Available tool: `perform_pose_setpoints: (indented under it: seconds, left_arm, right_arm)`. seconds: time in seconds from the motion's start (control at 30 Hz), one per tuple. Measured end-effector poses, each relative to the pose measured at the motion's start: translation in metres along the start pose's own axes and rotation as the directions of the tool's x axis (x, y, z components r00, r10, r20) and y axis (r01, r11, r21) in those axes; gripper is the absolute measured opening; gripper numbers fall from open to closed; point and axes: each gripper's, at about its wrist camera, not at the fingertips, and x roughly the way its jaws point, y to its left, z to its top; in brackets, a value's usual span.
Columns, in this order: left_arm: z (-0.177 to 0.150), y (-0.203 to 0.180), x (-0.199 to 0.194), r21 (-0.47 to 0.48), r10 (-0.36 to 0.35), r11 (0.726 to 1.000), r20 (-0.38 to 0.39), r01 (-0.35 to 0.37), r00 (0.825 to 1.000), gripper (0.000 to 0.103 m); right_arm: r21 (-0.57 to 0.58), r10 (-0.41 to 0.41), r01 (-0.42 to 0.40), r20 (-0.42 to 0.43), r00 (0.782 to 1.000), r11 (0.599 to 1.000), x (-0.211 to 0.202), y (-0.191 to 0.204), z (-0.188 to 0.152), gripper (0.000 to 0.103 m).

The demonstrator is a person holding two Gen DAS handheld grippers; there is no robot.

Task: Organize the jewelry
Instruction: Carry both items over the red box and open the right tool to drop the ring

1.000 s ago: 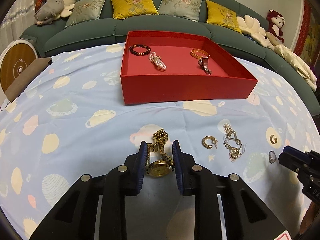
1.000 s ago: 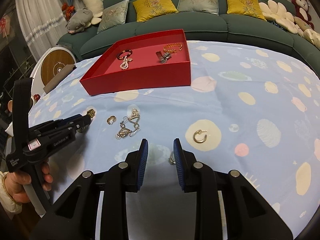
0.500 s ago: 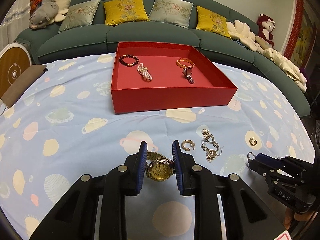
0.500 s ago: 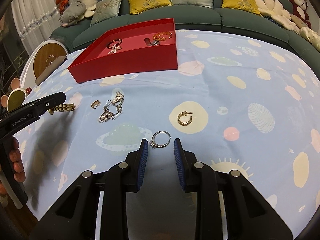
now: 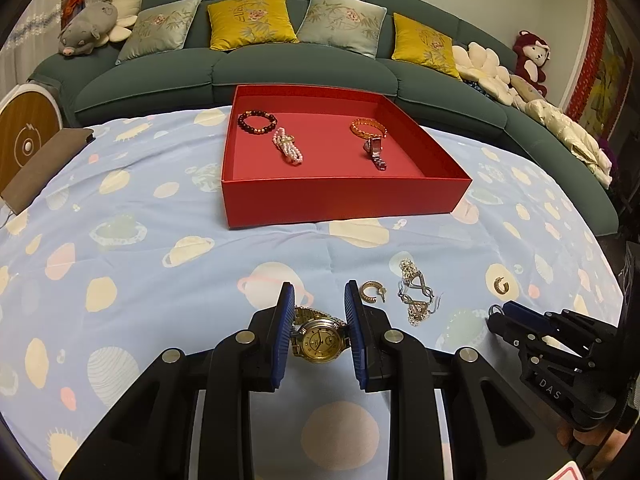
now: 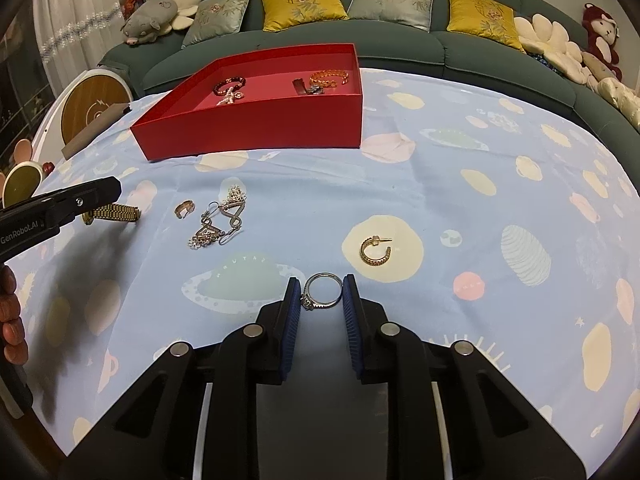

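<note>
The left gripper (image 5: 319,322) has its jaws set around the gold watch (image 5: 319,340), whose round case sits between the blue pads and seems pinched by them, though contact on both sides is hard to confirm; the strap runs out ahead and to the left between the jaws, so the long axis lies roughly along the fingers. The right gripper (image 6: 322,295) has its jaws partly open with the silver ring (image 6: 322,290) lying flat between the tips, its stone end against the left pad and its far side just at the right pad; whether it is truly gripped I cannot tell. The red box (image 5: 344,200) stands well ahead of both jaws on the planet-print cloth of the desk (image 5: 120,264), slightly right of straight ahead for the left jaws and ahead-left for the right ones, so each item must, I judge, be lifted and carried forward over the near wall. The left gripper looks nearer the box. The left view looks down into the box, where a dark bead bracelet (image 5: 257,122), a pearl bracelet (image 5: 287,146), an amber bracelet (image 5: 369,128) and a small watch (image 5: 376,152) already lie. The right view shows more plainly what remains out: a gold hoop earring (image 6: 375,251) ahead-right of its jaws, its mate (image 6: 184,209) and a tangle of silver earrings (image 6: 219,218) ahead-left.
</note>
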Motion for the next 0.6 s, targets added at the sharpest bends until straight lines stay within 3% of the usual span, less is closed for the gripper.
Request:
perform_pose_setpoints:
  seconds: [0.27,0.47,0.6]
  left_arm:
    - [0.027,0.000,-0.017,-0.021,-0.028,0.999,0.050,0.029,0.998,0.022]
    - [0.073,-0.002,-0.028,-0.006,-0.025,1.000,0.131,0.026,0.991,0.022]
    - [0.101,0.002,-0.010,0.000,0.008,1.000,0.151,-0.008,0.989,0.022]
  right_arm:
    - [0.058,0.057,-0.061,0.065,0.996,0.997,-0.017,0.001,0.027,0.021]
    - [0.075,0.103,-0.118,0.173,0.979,0.990,-0.034,0.012,0.085,0.021]
    - [0.050,0.105,-0.118,0.208,0.972,0.992,-0.033,0.018,0.123,0.021]
